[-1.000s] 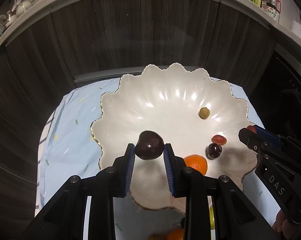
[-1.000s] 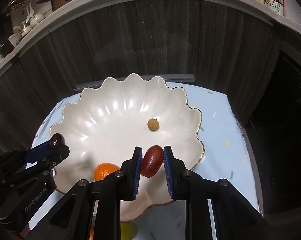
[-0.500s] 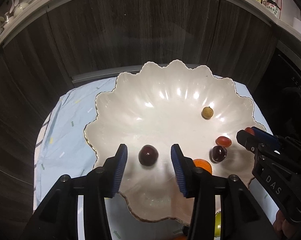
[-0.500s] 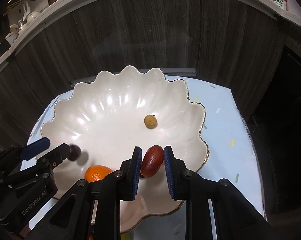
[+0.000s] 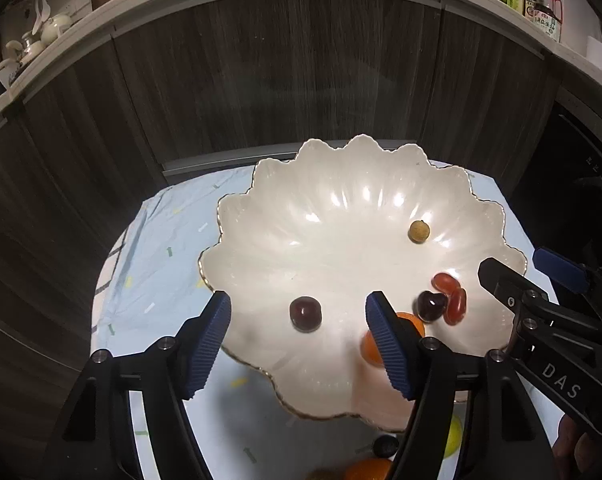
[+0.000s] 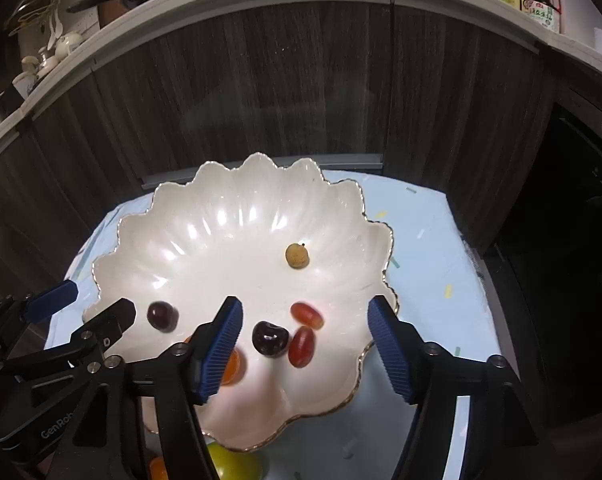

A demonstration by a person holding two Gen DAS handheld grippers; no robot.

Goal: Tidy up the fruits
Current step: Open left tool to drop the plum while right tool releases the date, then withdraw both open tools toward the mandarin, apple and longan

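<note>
Both our grippers, left (image 5: 299,344) and right (image 6: 305,346), hang over the bowl (image 5: 341,184), jaws opening, pinching nothing. Below the left jaws lies a dark cherry (image 5: 305,314); below the right, another cherry (image 6: 269,338) and two grapes (image 6: 301,346). They look small, soft and slippery, so we would pinch gently across the middle.

My left gripper (image 5: 299,344) is opening over the scalloped white bowl (image 5: 261,240), nothing between its blue pads; a dark cherry (image 5: 305,314) lies in the bowl below. Further right I see a tan longan (image 5: 419,231), two red grapes (image 5: 451,298) and another cherry (image 5: 431,305). The right gripper (image 5: 517,268) enters from the right.
</note>
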